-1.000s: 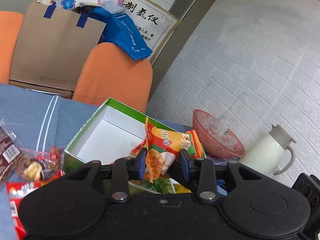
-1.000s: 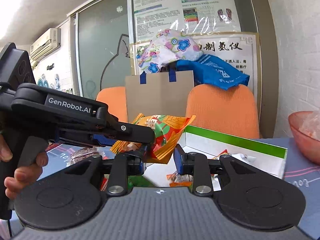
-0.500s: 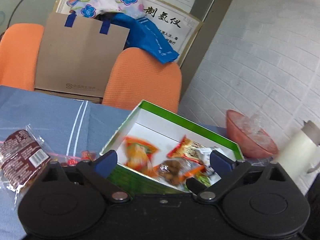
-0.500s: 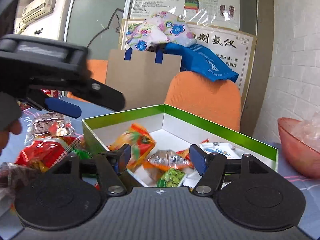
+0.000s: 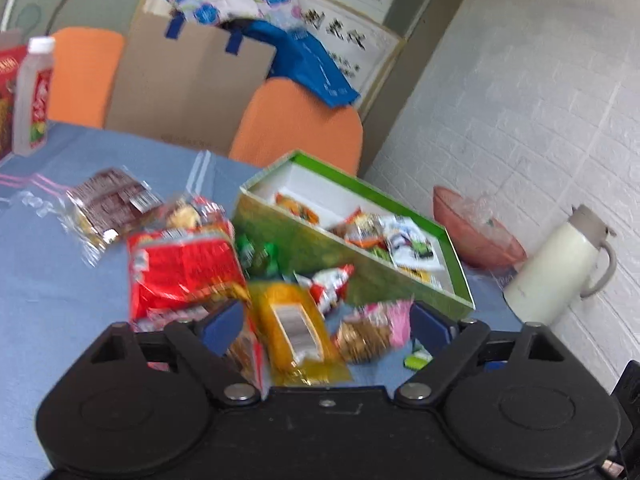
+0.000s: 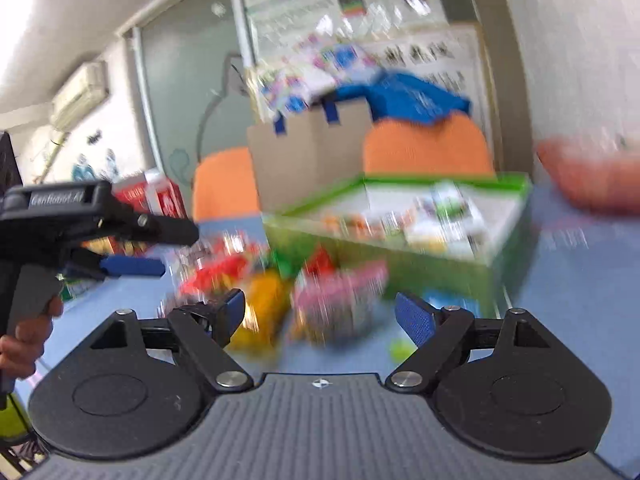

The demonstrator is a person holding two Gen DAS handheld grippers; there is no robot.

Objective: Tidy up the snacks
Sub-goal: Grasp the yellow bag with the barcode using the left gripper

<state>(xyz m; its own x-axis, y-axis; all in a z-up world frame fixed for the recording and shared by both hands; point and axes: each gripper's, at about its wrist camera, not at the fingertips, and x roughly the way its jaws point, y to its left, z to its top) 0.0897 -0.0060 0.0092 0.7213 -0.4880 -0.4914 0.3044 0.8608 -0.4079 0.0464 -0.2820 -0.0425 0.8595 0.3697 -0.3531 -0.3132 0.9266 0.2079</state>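
The green box (image 5: 352, 258) stands open on the blue cloth with several snack packets (image 5: 400, 240) inside. Loose packets lie in front of it: a red one (image 5: 184, 272), a yellow one (image 5: 292, 328), a pink one (image 5: 376, 328) and a brown one (image 5: 108, 204). My left gripper (image 5: 326, 320) is open above the yellow and pink packets and holds nothing. In the blurred right wrist view my right gripper (image 6: 322, 314) is also open and empty, over the pink packet (image 6: 340, 292) and yellow packet (image 6: 264, 300). The green box (image 6: 400, 260) lies beyond, and the left gripper (image 6: 172, 250) shows at the left.
A pink bowl (image 5: 476, 232) and a white jug (image 5: 556, 272) stand right of the box by the brick wall. A bottle (image 5: 34, 92) stands at the far left. Orange chairs (image 5: 300, 120) and a paper bag (image 5: 192, 92) are behind the table. A hand (image 6: 24, 336) holds the left tool.
Both grippers opened and the orange packet dropped into the green box. Both then drew back from the box and sank towards the loose packets in front of it.
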